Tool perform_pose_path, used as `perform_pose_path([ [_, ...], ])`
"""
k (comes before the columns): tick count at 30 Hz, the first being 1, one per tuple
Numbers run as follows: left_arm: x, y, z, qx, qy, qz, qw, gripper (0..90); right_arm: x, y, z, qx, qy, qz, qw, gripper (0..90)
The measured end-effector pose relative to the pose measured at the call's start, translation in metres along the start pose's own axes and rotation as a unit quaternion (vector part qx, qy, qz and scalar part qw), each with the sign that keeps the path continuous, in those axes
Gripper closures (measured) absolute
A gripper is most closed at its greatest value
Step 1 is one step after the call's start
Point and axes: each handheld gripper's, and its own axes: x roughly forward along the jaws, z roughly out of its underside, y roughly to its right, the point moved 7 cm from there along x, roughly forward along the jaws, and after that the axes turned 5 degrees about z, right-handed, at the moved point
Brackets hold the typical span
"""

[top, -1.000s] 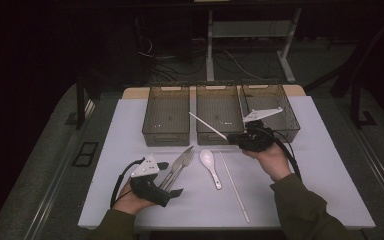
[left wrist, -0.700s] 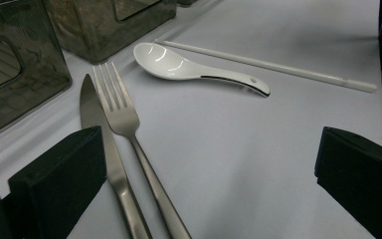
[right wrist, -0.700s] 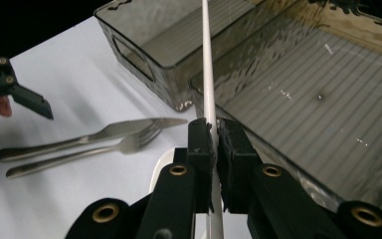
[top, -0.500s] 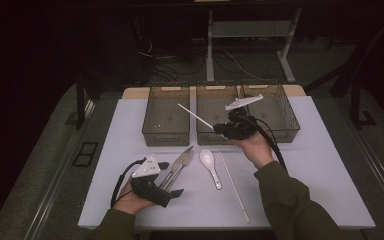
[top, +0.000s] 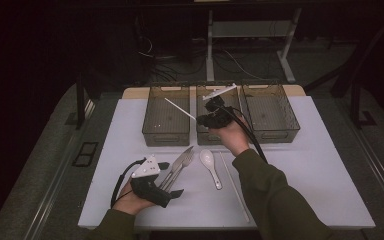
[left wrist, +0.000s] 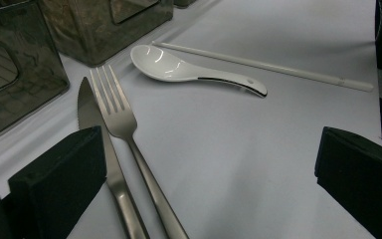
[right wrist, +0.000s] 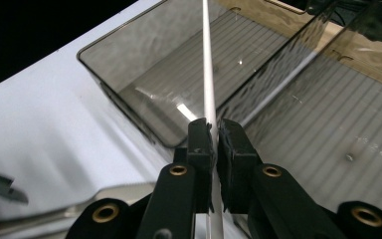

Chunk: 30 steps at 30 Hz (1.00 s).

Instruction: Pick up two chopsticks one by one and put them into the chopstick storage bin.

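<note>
White tabletop [top: 320,165] under me, three smoky bins along its far edge: left bin [top: 166,116], middle bin [top: 206,134], right bin [top: 271,114]. My right claw [right wrist: 212,130] hovers above the middle bin, jaws pinched tight on a white chopstick [top: 180,108] that slants out over the left bin. My left claw [left wrist: 204,164] rests low on the tabletop, jaws wide, nothing between them. Just ahead of it lie a knife [left wrist: 97,129] and fork [left wrist: 124,124] side by side, then a white spoon [left wrist: 179,67], then a second chopstick [left wrist: 268,65] beyond it.
</note>
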Motion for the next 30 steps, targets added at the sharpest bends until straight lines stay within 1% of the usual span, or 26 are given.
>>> perform_pose_path([
  [1, 0.0, 0.001, 0.0, -0.003, 0.002, 0.001, 1.0, 0.0, 0.003, -0.001, -0.002, -0.002, -0.003, 0.001, 1.0, 84.4],
  [2, 0.0, 0.0, 0.0, 0.002, 0.0, 0.0, 1.0, 0.0, 0.007, -0.002, -0.004, 0.0, -0.005, 0.001, 1.0, 84.4],
  [6, 0.001, 0.0, 0.0, 0.002, 0.0, 0.002, 1.0, 0.0, 0.018, -0.003, -0.01, -0.001, -0.009, 0.005, 0.9999, 84.4],
  [8, 0.001, 0.001, 0.0, 0.0, 0.001, 0.002, 1.0, 0.0, 0.024, -0.003, -0.014, 0.004, -0.009, 0.007, 0.9999, 84.4],
  [10, 0.001, 0.001, 0.0, 0.0, 0.001, 0.002, 1.0, 0.0, 0.029, -0.005, -0.017, 0.008, -0.008, 0.002, 0.9999, 84.4],
  [14, 0.001, 0.0, 0.0, 0.001, 0.0, 0.001, 1.0, 0.0, 0.042, -0.007, -0.022, 0.006, -0.018, 0.009, 0.9998, 84.4],
  [15, 0.001, 0.001, 0.0, 0.002, -0.001, 0.001, 1.0, 0.0, 0.048, -0.008, -0.026, 0.004, -0.022, 0.012, 0.9997, 84.4],
  [16, 0.0, 0.001, 0.0, 0.001, -0.001, 0.001, 1.0, 0.0, 0.048, -0.008, -0.026, 0.004, -0.022, 0.012, 0.9997, 84.4],
  [20, 0.001, 0.001, 0.0, 0.0, -0.002, 0.001, 1.0, 0.0, 0.059, -0.011, -0.032, 0.002, -0.028, 0.02, 0.9994, 84.4],
  [22, 0.001, 0.001, 0.0, 0.0, -0.002, 0.001, 1.0, 0.0, 0.065, -0.01, -0.034, 0.005, -0.033, 0.027, 0.9991, 84.3],
  [24, 0.0, 0.0, 0.0, 0.003, -0.002, 0.0, 1.0, 0.0, 0.07, -0.01, -0.036, 0.007, -0.033, 0.028, 0.999, 84.3],
  [26, 0.001, 0.0, 0.0, 0.004, -0.002, 0.001, 1.0, 0.0, 0.075, -0.01, -0.037, 0.015, -0.035, 0.029, 0.9988, 84.3],
  [27, 0.001, 0.0, 0.0, 0.004, -0.002, 0.001, 1.0, 0.0, 0.08, -0.011, -0.038, 0.015, -0.04, 0.032, 0.9986, 84.3],
  [30, 0.001, 0.001, 0.0, 0.005, -0.003, 0.002, 1.0, 0.0, 0.084, -0.012, -0.04, 0.015, -0.042, 0.034, 0.9985, 84.3],
])
